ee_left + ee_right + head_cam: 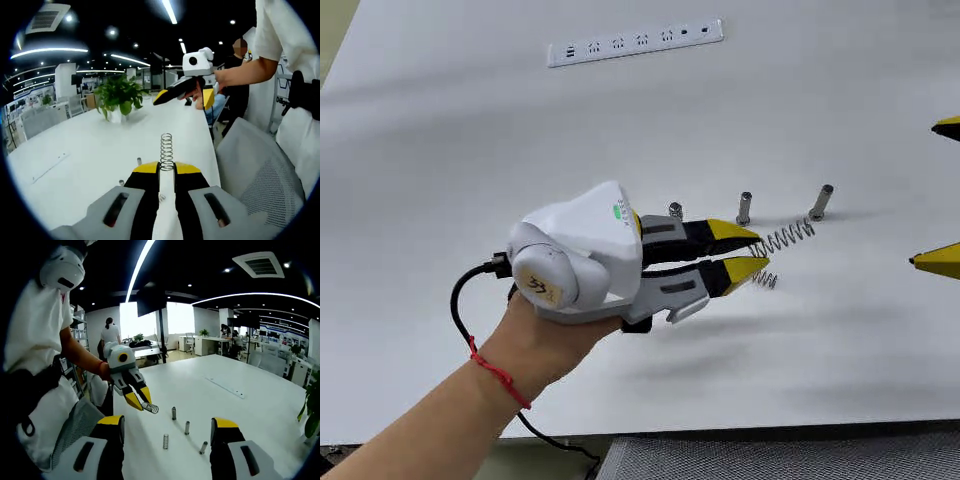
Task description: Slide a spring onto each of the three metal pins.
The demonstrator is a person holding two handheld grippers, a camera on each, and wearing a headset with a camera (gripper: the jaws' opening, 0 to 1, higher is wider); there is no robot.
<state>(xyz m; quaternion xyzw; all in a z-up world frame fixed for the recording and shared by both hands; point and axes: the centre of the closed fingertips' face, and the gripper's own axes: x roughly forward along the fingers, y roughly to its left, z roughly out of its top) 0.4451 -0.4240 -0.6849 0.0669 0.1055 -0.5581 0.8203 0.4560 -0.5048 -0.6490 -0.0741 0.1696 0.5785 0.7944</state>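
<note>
Three short metal pins stand upright in a row on the white table (470,200): left pin (675,210), middle pin (744,208), right pin (821,201). All three are bare. My left gripper (760,250) is shut on one end of a spring (782,238), which sticks out from the yellow tips toward the right pin; in the left gripper view the spring (166,149) stands up between the jaws. A second, smaller spring (764,279) rests on the table just under the jaws. My right gripper (942,193) hovers open at the far right, nothing in it. In the right gripper view the pins (187,428) lie ahead.
A white power strip (635,43) lies at the back of the table. A mesh chair (255,170) stands beside the near table edge. A potted plant (119,97) sits on the table's far end.
</note>
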